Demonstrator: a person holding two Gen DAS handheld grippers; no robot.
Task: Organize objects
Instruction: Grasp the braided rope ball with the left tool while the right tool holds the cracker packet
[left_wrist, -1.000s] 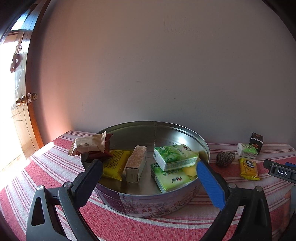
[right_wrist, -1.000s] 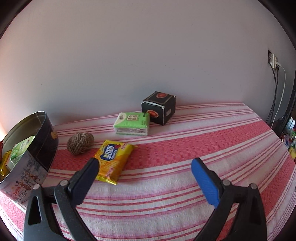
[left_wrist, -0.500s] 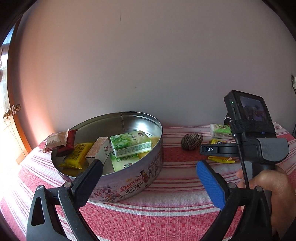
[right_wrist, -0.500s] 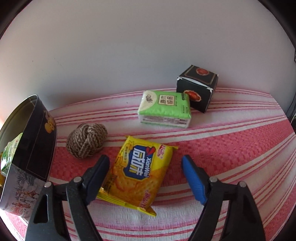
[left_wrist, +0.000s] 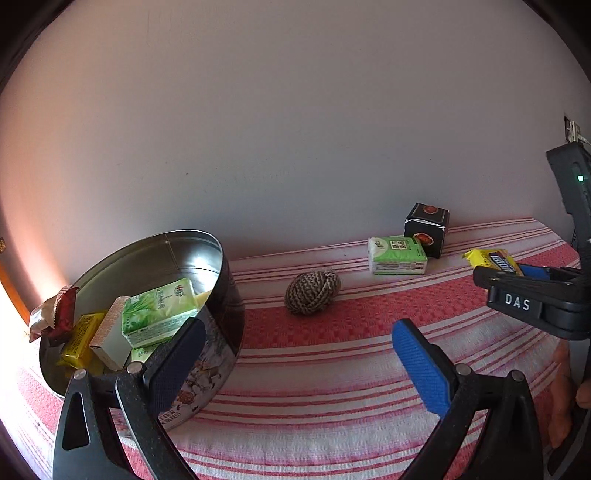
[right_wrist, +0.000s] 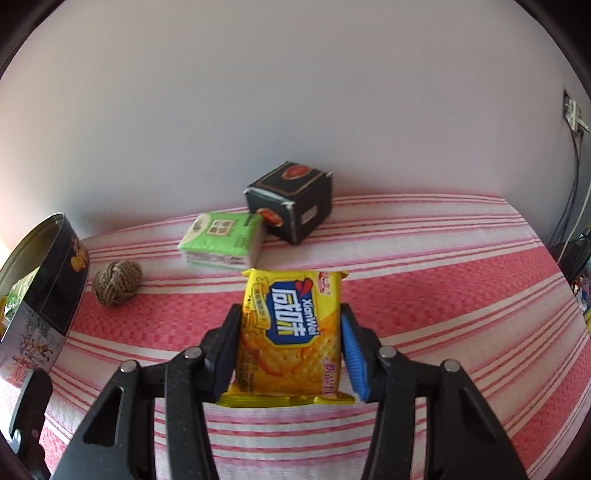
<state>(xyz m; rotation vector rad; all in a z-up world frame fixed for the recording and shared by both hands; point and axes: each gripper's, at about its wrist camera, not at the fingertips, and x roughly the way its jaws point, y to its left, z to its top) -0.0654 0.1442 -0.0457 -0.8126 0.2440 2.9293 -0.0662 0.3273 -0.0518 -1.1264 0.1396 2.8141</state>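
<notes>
striped cloth (right_wrist: 424, 266), one cracker packet (right_wrist: 291, 332)

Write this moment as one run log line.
right gripper: shut on yellow cracker packet | left gripper: open, empty | round metal cookie tin: partly filled

Round tin (left_wrist: 218, 258): shiny bare metal inside. Yellow cracker pack (right_wrist: 291, 332): glossy plastic film. Striped tablecloth (right_wrist: 443, 295): woven cloth, matt, rough. Rope ball (left_wrist: 312, 291): coarse braided cord. Black box (right_wrist: 291, 199): matt cardboard.

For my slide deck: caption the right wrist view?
Right gripper clamps yellow cracker packet above striped tablecloth.
</notes>
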